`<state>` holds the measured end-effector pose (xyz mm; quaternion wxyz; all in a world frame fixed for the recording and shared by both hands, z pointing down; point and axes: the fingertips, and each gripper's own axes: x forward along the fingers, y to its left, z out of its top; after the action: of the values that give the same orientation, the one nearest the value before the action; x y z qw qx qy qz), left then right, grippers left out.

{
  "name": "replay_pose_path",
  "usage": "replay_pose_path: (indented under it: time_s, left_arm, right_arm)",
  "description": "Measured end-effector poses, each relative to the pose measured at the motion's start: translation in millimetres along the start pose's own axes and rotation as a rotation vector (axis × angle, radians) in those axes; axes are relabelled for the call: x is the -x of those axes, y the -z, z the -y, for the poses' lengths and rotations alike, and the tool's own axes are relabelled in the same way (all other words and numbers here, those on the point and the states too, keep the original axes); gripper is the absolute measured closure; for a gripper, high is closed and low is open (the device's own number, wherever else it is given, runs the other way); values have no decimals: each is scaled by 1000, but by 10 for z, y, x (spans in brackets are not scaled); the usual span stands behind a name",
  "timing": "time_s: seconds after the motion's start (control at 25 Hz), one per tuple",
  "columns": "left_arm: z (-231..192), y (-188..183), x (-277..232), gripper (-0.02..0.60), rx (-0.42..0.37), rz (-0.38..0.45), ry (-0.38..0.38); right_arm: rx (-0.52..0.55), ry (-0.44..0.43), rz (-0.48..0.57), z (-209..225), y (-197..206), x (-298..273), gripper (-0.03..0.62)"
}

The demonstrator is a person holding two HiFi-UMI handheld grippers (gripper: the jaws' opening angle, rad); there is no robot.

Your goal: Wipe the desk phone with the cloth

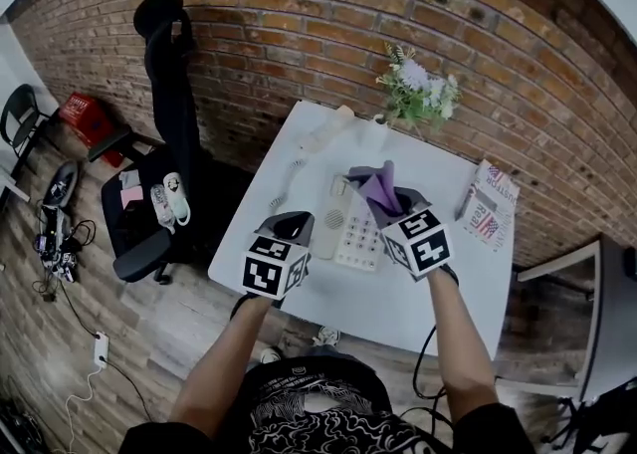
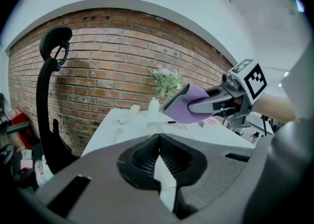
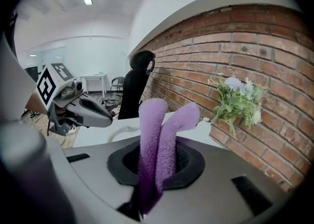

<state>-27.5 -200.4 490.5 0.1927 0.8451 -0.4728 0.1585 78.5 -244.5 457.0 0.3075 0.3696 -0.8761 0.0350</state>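
A white desk phone (image 1: 355, 228) lies on the white table (image 1: 418, 293), its handset (image 1: 325, 129) off the base at the far left corner, joined by a coiled cord (image 1: 290, 177). My right gripper (image 1: 384, 195) hovers over the phone's right side, shut on a folded purple cloth (image 1: 379, 186) that sticks up from the jaws (image 3: 159, 134). The left gripper (image 1: 292, 227) hangs over the table's left edge beside the phone, jaws shut with nothing in them (image 2: 160, 139). In the left gripper view the cloth (image 2: 184, 106) and handset (image 2: 128, 114) show ahead.
A vase of flowers (image 1: 418, 92) stands at the table's far edge against the brick wall. Printed booklets (image 1: 488, 208) lie at the right. A black office chair (image 1: 169, 143) stands left of the table, with cables and a power strip (image 1: 100, 347) on the floor.
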Motion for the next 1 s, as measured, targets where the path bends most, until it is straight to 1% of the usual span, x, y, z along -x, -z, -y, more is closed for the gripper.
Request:
replay_pose_path:
  time_s: [0.2,0.48,0.64,0.76,1.0]
  left_arm:
    - [-79,-8,-63,574,4,-5,-33]
    - [-250,7,-118,574,26,-12,-78]
    - [-322,22,-119,574,35,-16,-98]
    - [-354,40,-105,574,39,-19,-103]
    - [-401,53,-31,574,39,-20,-98]
  right_arm:
    - [73,2,-10,177,-116,-313,545]
    - [127,-27,-56,213,-57,-767,545]
    - [130,-66,-91,96,84,-952,545]
    - [107,-95,-117,-4,207,-1025,545]
    - [71,-105,-141,-126,332,-1066,545]
